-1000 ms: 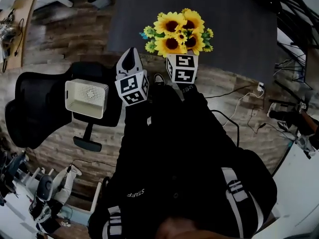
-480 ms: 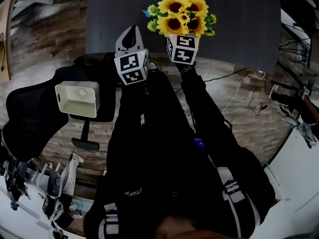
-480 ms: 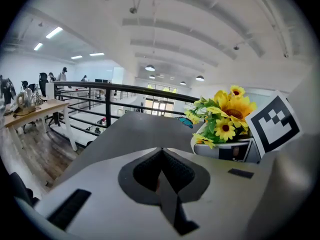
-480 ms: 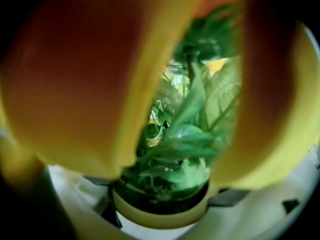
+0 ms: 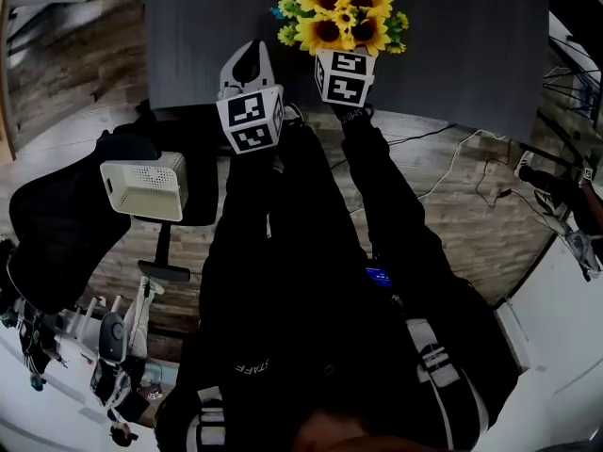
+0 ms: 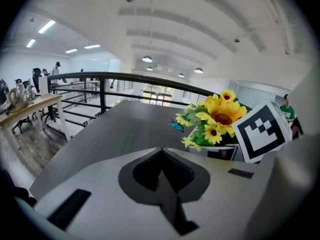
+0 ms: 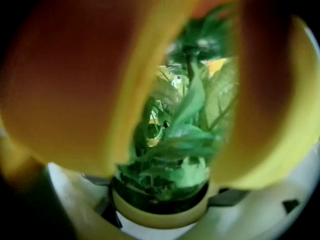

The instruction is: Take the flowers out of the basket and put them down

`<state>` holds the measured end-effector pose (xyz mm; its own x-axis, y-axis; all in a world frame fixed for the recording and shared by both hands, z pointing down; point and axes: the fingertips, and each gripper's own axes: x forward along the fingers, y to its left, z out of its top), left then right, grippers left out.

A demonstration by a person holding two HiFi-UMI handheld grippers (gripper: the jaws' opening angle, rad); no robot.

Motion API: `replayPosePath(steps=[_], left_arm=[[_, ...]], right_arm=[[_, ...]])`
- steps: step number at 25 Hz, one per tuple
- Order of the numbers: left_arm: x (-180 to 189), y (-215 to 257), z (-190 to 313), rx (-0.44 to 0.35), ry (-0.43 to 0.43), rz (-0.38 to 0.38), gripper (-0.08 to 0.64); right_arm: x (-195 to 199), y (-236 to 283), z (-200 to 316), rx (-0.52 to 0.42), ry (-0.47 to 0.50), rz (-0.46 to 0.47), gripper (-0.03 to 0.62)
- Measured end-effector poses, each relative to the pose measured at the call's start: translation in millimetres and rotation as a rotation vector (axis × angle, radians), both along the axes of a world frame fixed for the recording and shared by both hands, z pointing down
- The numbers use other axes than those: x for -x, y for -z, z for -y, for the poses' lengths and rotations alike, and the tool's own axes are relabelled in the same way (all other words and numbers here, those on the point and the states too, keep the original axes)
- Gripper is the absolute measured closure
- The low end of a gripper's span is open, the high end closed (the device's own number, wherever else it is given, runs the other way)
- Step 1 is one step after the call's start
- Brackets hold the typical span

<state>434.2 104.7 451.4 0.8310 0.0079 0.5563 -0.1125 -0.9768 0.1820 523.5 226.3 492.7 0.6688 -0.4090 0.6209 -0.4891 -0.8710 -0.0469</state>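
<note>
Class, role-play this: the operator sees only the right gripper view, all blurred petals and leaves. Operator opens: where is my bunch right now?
Observer: In the head view, the sunflowers in your right tool are over the dark grey table.
Operator: And the basket?
Observer: The white basket sits on a black chair, off to your left.
Operator: My left tool?
Observer: Shut and empty, beside the right one.

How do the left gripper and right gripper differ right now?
The right gripper is shut on the flowers; the left gripper is shut on nothing. The right gripper's view is filled with leaves and petals; the left gripper's looks across the grey table. Both reach over the table's near edge.
</note>
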Motion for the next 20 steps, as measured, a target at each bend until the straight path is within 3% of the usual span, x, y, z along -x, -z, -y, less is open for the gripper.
replayPosePath(steps=[10,20], left_arm=[[7,-9,3,-0.011,0.021,0.033,0.561],[14,-18,12,-0.006,0.041,0.046,0.561]], right_arm=[[1,-28,1,0.019,0.036,0.038,0.055],[5,-31,10,0.003,0.075,0.019,0.054]])
